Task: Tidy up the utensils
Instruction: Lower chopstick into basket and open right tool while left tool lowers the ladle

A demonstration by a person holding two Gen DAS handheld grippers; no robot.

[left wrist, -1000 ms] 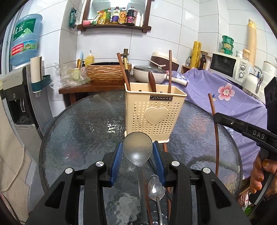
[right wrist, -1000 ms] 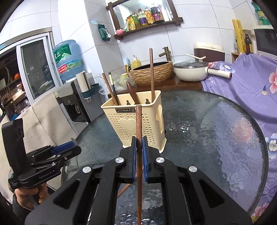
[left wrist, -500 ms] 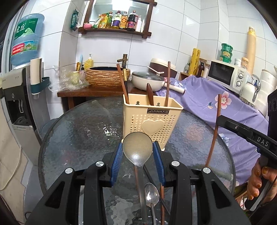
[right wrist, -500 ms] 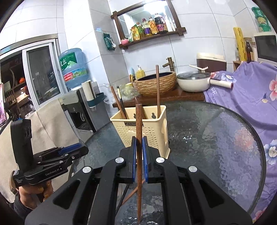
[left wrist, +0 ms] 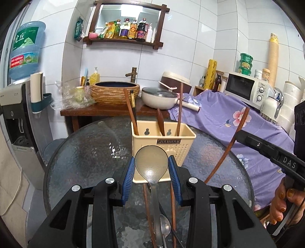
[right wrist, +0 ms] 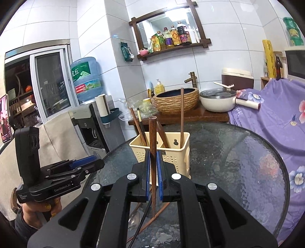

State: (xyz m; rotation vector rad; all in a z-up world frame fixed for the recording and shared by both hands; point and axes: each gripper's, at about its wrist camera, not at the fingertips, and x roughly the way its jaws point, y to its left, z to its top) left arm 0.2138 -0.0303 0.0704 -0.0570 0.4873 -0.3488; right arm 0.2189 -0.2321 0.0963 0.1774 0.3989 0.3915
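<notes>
Left wrist | cream caddy [left wrist: 172, 146] on glass table [left wrist: 85, 158] | wooden utensils [left wrist: 131, 114] inside

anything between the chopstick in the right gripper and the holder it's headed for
Nothing visible blocks it. The right gripper holds the wooden chopstick upright just before the cream utensil holder; the utensils already standing inside leave open space at the rim.

Both views are bright and evenly lit. The strongest light sits at the top centre of the left view, glowing in the mirror [left wrist: 131, 17] above the shelf. Soft sheen spreads over the white tiles [left wrist: 219, 47], and pale glare mottles the glass table [right wrist: 238, 152]. Shadows are faint. Fisheye bending curves the walls toward the edges, and black corners ring each frame. Focus is sharp throughout, with no motion blur.
</notes>
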